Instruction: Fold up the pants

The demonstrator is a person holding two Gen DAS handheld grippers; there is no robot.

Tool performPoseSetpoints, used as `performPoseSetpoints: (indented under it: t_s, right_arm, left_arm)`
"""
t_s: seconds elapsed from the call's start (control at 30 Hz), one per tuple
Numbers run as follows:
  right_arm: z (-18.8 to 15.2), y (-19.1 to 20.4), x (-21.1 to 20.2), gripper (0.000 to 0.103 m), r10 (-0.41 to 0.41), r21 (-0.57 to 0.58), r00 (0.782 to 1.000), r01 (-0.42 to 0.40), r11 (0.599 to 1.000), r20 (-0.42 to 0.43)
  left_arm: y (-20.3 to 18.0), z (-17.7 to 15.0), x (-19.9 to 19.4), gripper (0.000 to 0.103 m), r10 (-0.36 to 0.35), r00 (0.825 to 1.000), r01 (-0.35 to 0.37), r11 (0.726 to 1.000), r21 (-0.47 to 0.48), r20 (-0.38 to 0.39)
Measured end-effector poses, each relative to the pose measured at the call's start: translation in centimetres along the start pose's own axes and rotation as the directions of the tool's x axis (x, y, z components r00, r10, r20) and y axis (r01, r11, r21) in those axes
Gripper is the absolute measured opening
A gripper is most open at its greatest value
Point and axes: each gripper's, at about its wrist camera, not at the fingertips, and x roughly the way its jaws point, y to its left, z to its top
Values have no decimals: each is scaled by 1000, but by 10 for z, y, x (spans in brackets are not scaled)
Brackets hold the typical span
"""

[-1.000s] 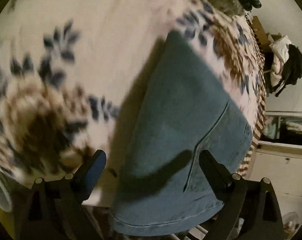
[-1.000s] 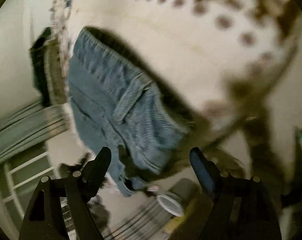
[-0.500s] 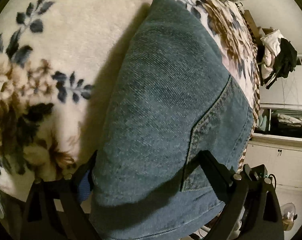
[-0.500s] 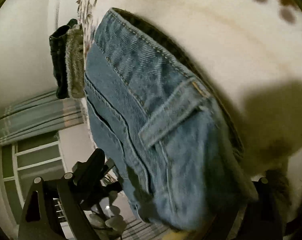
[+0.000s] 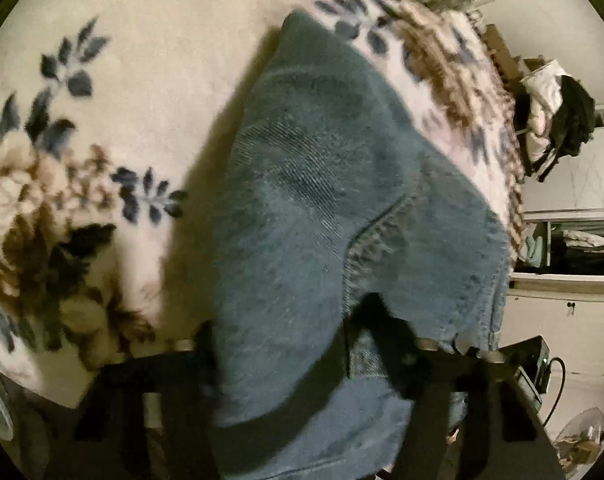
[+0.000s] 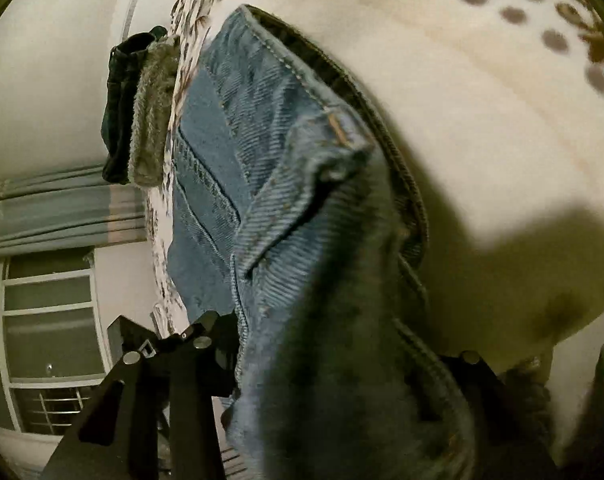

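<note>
Floral blanket (image 5: pixel 150 80) under denim pants (image 5: pixel 321 208): grasping step.
Left gripper (image 5: pixel 286 344) and right gripper (image 6: pixel 341 344) each straddle cloth; closure unclear. Next: lift, fold forward.

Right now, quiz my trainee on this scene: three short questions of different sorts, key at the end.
1. True or false: the jeans lie on a floral blanket.
2. Multiple choice: the left gripper is A) open and clear of the fabric, B) closed on denim, C) out of view.
3. Fill in: the right gripper has denim bunched between its fingers near the ____ of the jeans.

Key: 1 true; 2 B; 3 waistband.
</note>
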Motion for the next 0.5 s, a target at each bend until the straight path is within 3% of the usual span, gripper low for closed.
performPoseSetpoints:
  t_s: [0.1,0.17,0.5]
  right_arm:
    - [-2,13,-3,42,-27,-34,1000,27,999,3]
    - [-3,23,-9,40,-14,-35,1000,14,999,5]
    - [2,100,-51,38,-10,-95,1000,9,995,-12]
  left_arm:
    - [-9,-3,-14,31,-8,1000,7,999,33,25]
    - [-19,-2,-21,27,-5,999,3,998,57,38]
    - [-76,10,-102,24,15,995,-26,994,102,102]
